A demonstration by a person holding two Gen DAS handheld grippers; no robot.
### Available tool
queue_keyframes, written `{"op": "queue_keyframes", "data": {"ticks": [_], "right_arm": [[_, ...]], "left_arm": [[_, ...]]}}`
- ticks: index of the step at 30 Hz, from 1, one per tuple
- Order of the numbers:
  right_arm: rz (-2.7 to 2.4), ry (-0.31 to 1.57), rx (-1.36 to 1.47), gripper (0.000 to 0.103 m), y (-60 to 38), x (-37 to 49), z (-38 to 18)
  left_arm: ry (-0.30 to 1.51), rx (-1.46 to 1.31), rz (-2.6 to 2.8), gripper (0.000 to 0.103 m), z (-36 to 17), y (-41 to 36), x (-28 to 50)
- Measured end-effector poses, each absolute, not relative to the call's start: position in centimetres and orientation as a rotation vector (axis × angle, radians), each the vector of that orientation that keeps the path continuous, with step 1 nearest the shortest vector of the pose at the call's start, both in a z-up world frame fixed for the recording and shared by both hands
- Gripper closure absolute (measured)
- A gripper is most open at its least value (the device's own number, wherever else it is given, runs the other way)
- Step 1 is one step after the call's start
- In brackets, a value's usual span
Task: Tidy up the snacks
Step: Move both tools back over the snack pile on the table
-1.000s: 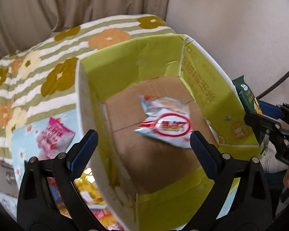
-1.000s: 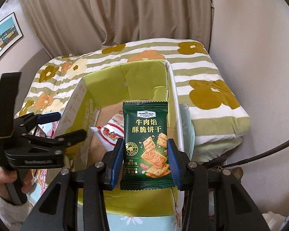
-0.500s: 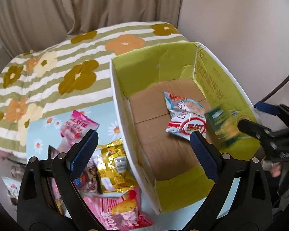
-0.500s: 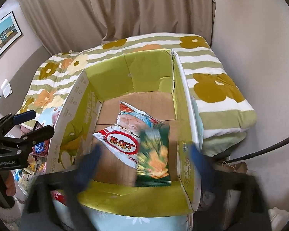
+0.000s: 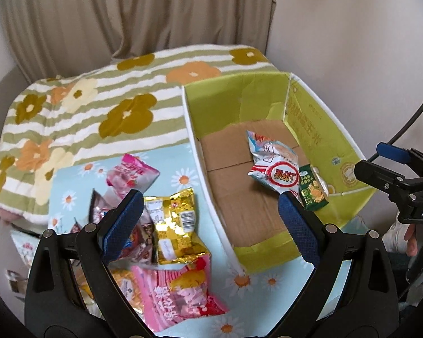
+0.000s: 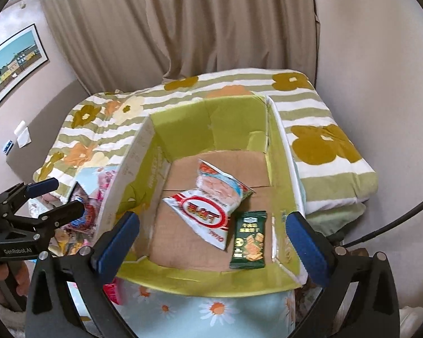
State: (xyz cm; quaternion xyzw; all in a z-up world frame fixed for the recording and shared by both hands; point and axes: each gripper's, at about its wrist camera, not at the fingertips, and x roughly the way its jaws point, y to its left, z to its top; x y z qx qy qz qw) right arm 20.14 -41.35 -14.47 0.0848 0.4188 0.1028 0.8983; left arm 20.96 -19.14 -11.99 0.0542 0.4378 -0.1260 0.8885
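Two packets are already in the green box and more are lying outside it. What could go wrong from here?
1. The loose snacks overlap in a pile: the gold packet lies against the pink packet, so the open left gripper might catch two at once.
2. The shrimp chip bag lies puffed and tilted in the box, partly over the green cracker packet; further drops may stack untidily.
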Motion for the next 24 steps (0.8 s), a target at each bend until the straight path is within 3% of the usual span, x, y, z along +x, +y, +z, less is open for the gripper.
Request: {"op": "queue_keyframes", "data": {"ticks": [11, 24], "right_arm": [[0.351, 0.772, 0.100, 0.000, -36.5, 18.7, -11.3], [0.446, 0.776, 0.099, 0.000, -26.8, 18.6, -11.1]], "left_arm": [[0.827, 0.092, -0.147, 0.007, -8.7, -13.5, 16.0], [0.844, 0.098, -0.066, 0.007, -8.7, -2.2, 13.3]]}}
